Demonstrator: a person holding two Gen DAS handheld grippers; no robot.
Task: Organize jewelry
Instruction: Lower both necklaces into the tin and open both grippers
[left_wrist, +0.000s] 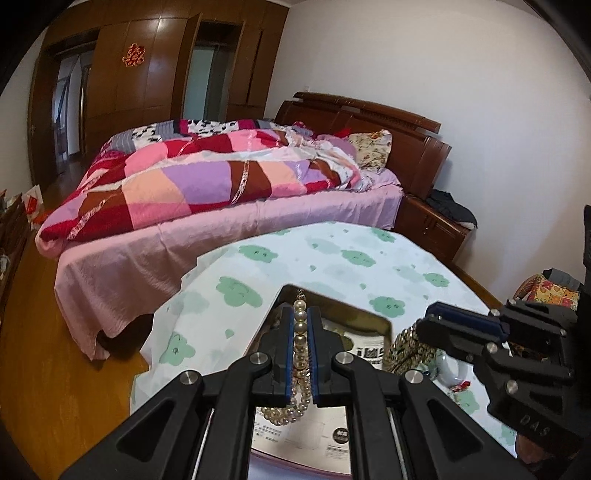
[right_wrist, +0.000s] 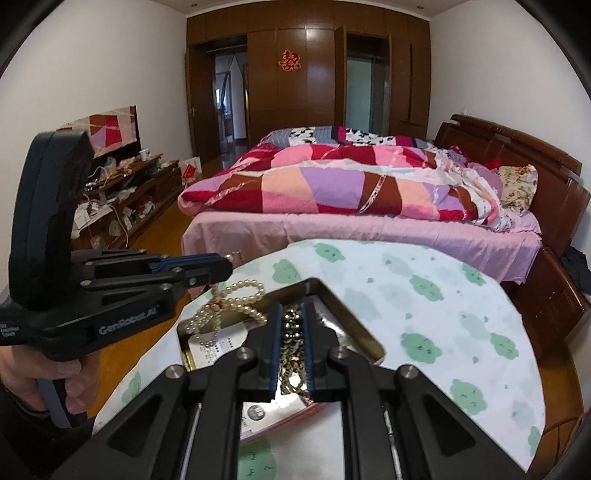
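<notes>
Pearls (left_wrist: 300, 354) hang pinched in my left gripper (left_wrist: 300, 350), over the open tin (right_wrist: 354, 332). My right gripper (right_wrist: 293, 350) pinches the gold chain (right_wrist: 291, 354), so both can drop inside.

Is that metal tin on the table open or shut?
Open. The tin has no lid on it: its inside shows, with printed paper lying at the bottom.

Left gripper (left_wrist: 301, 314) and right gripper (right_wrist: 291, 314) both clamped, angled downward, seemingly side by side
</notes>
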